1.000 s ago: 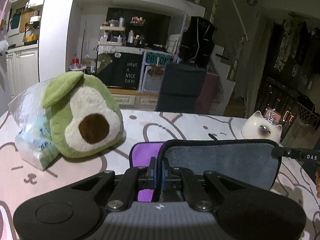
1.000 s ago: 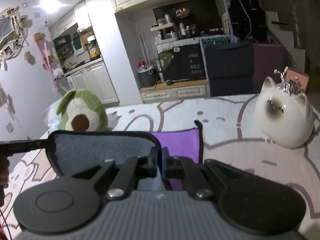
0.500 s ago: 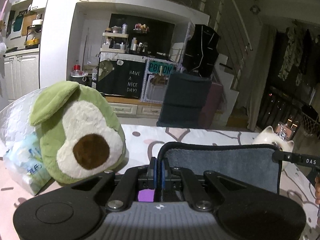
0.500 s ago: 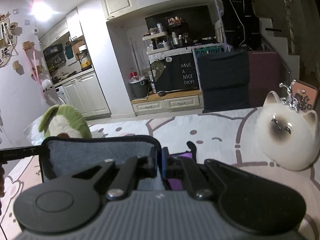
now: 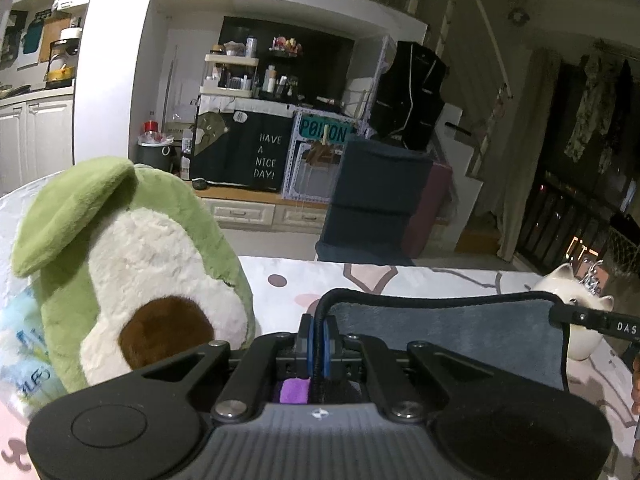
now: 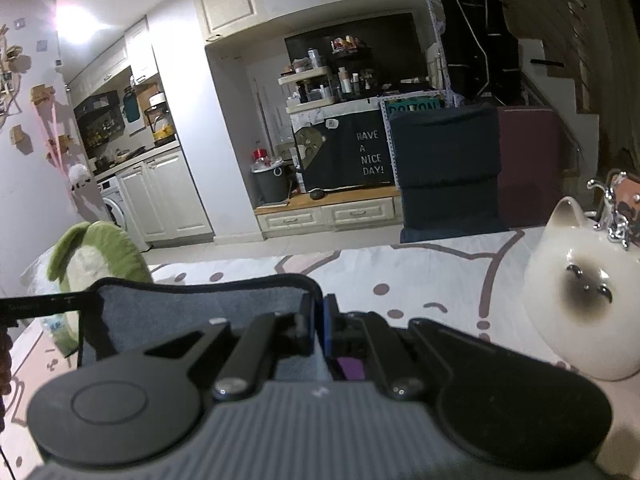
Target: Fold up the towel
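The towel is grey on one side with a black hem [image 5: 444,330] and purple on the other. My left gripper [image 5: 318,344] is shut on its left corner. My right gripper [image 6: 318,328] is shut on its right corner, and the grey side [image 6: 200,306] stretches to the left of it. The towel hangs taut between the two grippers, lifted above the table. A small patch of the purple side [image 5: 295,390] shows under the left gripper's fingers, and another [image 6: 352,368] under the right's. The tip of the other gripper shows at each view's edge.
A green avocado plush [image 5: 132,276] sits close on the left, against a plastic bag [image 5: 20,344]. A white ceramic cat [image 6: 584,300] stands on the right. The table has a pink and white cartoon cloth [image 6: 420,276]. Kitchen cabinets lie beyond.
Both grippers have carried the towel's held edge forward and lower toward the far side of the table. The purple side has almost gone from view. The avocado plush and cat look closer.
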Demonstrator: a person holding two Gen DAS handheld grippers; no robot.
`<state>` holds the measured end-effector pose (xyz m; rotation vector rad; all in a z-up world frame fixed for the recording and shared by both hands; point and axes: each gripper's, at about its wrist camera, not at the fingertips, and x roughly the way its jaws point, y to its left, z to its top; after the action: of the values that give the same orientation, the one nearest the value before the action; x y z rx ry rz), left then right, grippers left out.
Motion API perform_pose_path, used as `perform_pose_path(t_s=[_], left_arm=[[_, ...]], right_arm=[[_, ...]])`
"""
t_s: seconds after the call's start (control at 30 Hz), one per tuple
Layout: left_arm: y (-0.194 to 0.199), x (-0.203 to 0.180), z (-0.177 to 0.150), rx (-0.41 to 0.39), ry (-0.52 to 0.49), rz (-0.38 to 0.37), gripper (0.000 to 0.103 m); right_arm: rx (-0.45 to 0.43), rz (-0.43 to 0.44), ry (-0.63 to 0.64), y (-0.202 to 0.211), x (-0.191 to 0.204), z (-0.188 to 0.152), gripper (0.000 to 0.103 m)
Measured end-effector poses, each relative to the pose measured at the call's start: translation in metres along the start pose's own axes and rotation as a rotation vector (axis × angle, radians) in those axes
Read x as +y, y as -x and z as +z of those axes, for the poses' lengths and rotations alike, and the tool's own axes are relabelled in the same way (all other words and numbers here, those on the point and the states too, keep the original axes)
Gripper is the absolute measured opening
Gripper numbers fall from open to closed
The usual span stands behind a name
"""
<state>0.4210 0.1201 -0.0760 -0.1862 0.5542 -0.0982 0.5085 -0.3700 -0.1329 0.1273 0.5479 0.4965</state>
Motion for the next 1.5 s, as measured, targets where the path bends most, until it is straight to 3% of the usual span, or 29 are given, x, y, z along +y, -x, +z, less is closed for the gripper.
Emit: perform_pose_path(t_s=[0.23,0.43,0.6,0.67,0.73,0.77,0.83,0.97,1.03,1.5], left_arm=[[-0.032,0.006,0.009,0.086,-0.013,0.019,0.005],[-0.062,0.012,0.011,0.210,-0.008,0.025,0.005],[-0.077,0.015,0.009,0.275,-0.007,0.066,0.010],[-0.079,0.013,0.009,0.298,-0.011,0.078,0.022],[-0.080,0.013,0.010,0.314,-0.012,0.085,0.042],[-0.080,0.012,0.010,0.318,-0.013,0.091,0.047],[-0.077,0.009,0.011,0.323,-0.020,0.096,0.069],[-0.073,0.000,0.014,0.324,-0.031,0.090,0.085],[-0.072,-0.005,0.015,0.318,-0.037,0.098,0.101],[-0.045,-0.024,0.018,0.328,-0.063,0.136,0.103]], right_arm=[[0.038,-0.012,0.013,-0.020,-0.002,0.010,0.006],[0.199,0.005,0.028,-0.053,-0.001,0.017,0.006],[0.303,-0.044,0.027,-0.074,-0.001,0.016,0.007],[0.302,-0.050,-0.005,-0.076,-0.003,0.015,0.014],[0.314,-0.031,-0.025,-0.077,-0.005,0.015,0.047],[0.314,-0.031,-0.027,-0.076,-0.005,0.015,0.054],[0.306,-0.040,-0.025,-0.074,-0.004,0.016,0.074],[0.303,-0.035,-0.034,-0.065,-0.003,0.017,0.090],[0.309,-0.035,-0.030,-0.070,-0.005,0.020,0.100],[0.307,-0.043,0.013,-0.045,0.014,0.023,0.103]])
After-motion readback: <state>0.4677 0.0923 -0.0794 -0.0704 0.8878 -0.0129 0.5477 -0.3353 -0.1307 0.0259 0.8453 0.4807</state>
